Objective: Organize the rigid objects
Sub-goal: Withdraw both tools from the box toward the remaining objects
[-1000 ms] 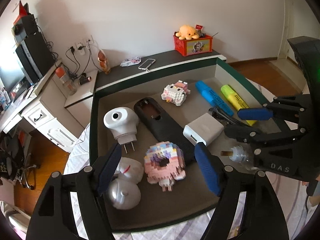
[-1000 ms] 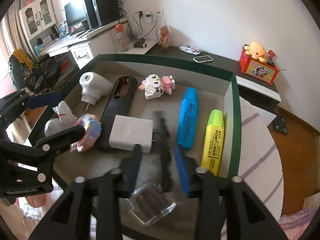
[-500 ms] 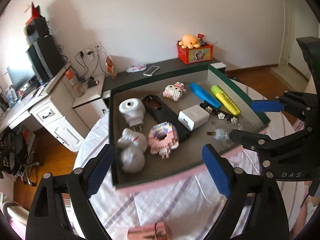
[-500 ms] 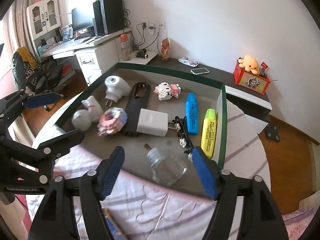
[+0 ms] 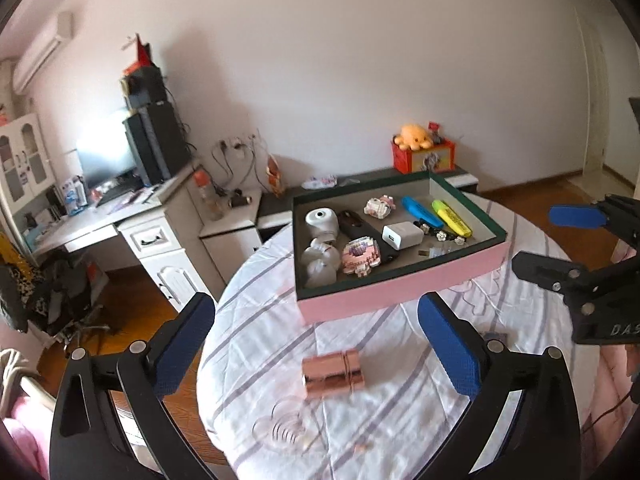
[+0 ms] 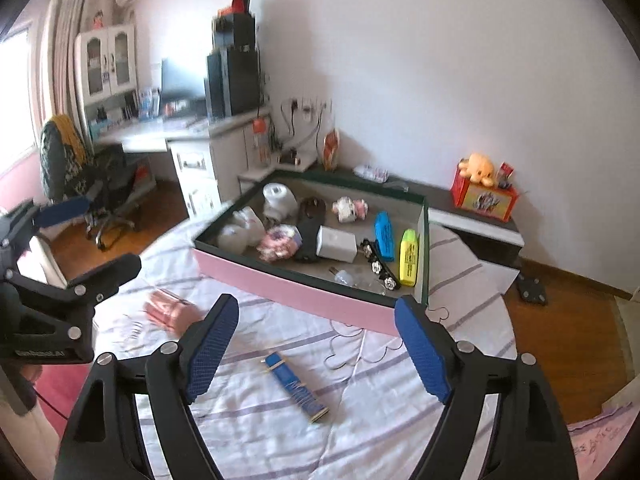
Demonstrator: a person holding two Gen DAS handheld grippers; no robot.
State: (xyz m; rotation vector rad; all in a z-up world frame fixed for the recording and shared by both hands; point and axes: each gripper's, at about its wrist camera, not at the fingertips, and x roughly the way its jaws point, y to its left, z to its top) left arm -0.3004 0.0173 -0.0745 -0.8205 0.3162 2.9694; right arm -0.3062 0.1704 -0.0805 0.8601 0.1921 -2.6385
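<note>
Centrally, a round worktop (image 5: 400, 420) draped in striped white cloth is shown in a white-walled room. On it a pink box (image 5: 400, 294) holds markers, chargers and block toys. A copper cylinder (image 5: 332, 374) lies outside. Left claw (image 5: 316, 346) and right claw (image 6: 316, 340) are opening, nothing between them.

My count of what I saw on the table

I counted two highlighters, blue (image 6: 384, 236) and yellow (image 6: 409, 256), one white charger (image 6: 336, 243), one pink box (image 6: 304, 294), one copper cylinder (image 5: 332, 374).
</note>
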